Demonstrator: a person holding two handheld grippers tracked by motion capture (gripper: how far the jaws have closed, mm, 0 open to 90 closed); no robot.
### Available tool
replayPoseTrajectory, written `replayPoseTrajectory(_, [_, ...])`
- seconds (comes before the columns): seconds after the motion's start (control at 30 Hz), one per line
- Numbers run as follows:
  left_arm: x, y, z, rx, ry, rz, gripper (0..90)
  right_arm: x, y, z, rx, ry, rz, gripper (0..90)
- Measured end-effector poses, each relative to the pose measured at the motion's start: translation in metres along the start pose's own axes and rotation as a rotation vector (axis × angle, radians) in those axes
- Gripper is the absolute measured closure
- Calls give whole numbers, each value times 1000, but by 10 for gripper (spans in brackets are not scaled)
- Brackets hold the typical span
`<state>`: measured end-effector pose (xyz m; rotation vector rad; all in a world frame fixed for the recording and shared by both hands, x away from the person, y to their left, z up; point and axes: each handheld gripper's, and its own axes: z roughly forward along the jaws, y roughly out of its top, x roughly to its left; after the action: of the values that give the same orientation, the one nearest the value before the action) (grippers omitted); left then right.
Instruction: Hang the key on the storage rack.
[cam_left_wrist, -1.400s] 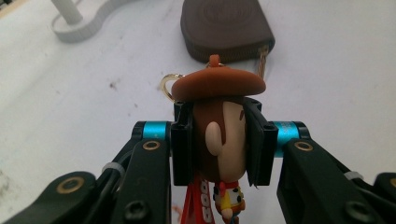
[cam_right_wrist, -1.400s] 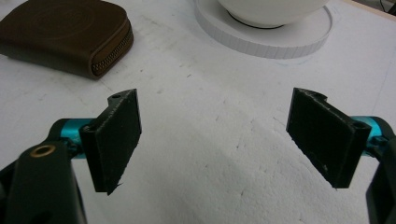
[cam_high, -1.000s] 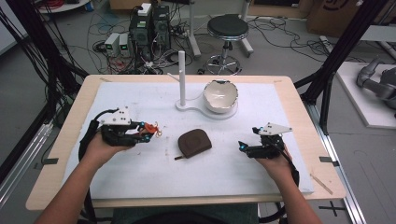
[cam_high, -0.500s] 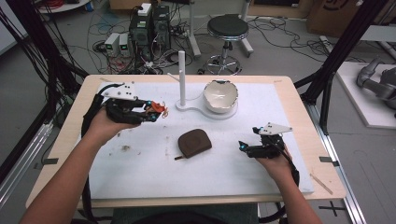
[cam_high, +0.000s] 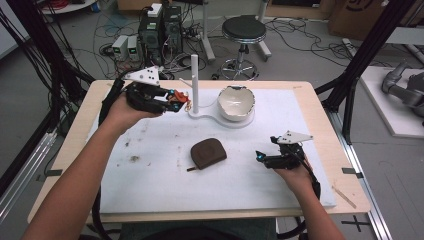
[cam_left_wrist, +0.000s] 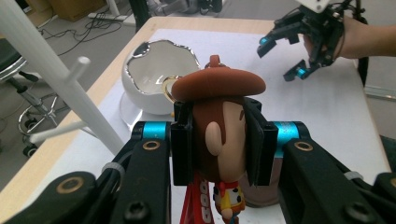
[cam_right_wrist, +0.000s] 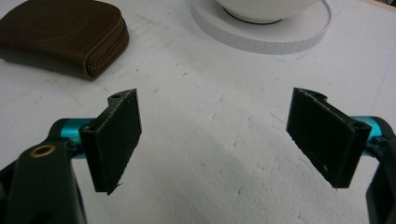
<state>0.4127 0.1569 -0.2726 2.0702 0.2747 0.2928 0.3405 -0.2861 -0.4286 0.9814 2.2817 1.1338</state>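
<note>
In the left gripper view, the left tool (cam_left_wrist: 218, 140) is clamping a cowboy figurine (cam_left_wrist: 219, 121) by the head, its jaws pressing both sides below the brown hat brim; the high view is showing this item only as a small red-orange shape at the tool tip (cam_high: 178, 98). In the right gripper view, the right tool (cam_right_wrist: 217, 140) is standing wide apart over bare white surface (cam_right_wrist: 210, 154), gripping nothing, with the zipper edge of a brown pouch (cam_right_wrist: 60, 39) showing at upper left. In the high view, the pouch (cam_high: 208, 152) is lying flat mid-surface, between the two hands and well apart from both tools. The right hand (cam_high: 295, 172) is resting low at the right side, its tool (cam_high: 261, 157) pointing left. The left forearm is reaching forward, holding its tool raised just beside a white peg stand (cam_high: 194, 80). On that stand's base, a white bowl (cam_high: 236, 102) with a metallic rim is sitting. Beyond the surface, a black stool (cam_high: 243, 30) is standing on the floor.
</note>
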Motion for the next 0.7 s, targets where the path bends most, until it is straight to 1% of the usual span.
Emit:
replayPoseTrajectory(0.1, [8, 5, 2, -9, -14, -6, 676, 0, 0, 0, -2, -3, -1, 180])
replayPoseTrajectory(0.13, [8, 5, 2, -9, -14, -6, 676, 0, 0, -1, 0, -3, -1, 180])
replayPoseTrajectory(0.17, [13, 9, 3, -20, -24, -9, 676, 0, 0, -1, -1, -5, -1, 180])
replayPoseTrajectory(0.23, [18, 11, 4, -28, -29, -10, 676, 0, 0, -1, 0, -7, -1, 180])
replayPoseTrajectory(0.37, [24, 17, 8, -23, -45, -2, 676, -1, 0, 0, -1, -8, 0, 180])
replayPoseTrajectory(0.47, [29, 20, 11, -34, -60, 0, 676, -1, 0, 0, 0, -9, 2, 180])
replayPoseTrajectory(0.5, [30, 21, 12, -42, -65, -8, 676, -1, 0, 0, 0, -9, 2, 180])
replayPoseTrajectory(0.53, [30, 21, 12, -42, -65, -8, 676, -1, 0, 0, 0, -9, 2, 180])
replayPoseTrajectory(0.57, [35, 21, 17, -46, -65, -11, 676, -1, 0, 0, 1, -9, 0, 180])
replayPoseTrajectory(0.6, [35, 21, 17, -46, -65, -11, 676, -1, 0, 0, 1, -10, -1, 180])
replayPoseTrajectory(0.63, [40, 20, 21, -44, -61, -21, 676, -1, 0, 0, 1, -9, 0, 180])
replayPoseTrajectory(0.7, [46, 19, 25, -41, -53, -28, 676, -1, 0, -1, 1, -9, 3, 180])
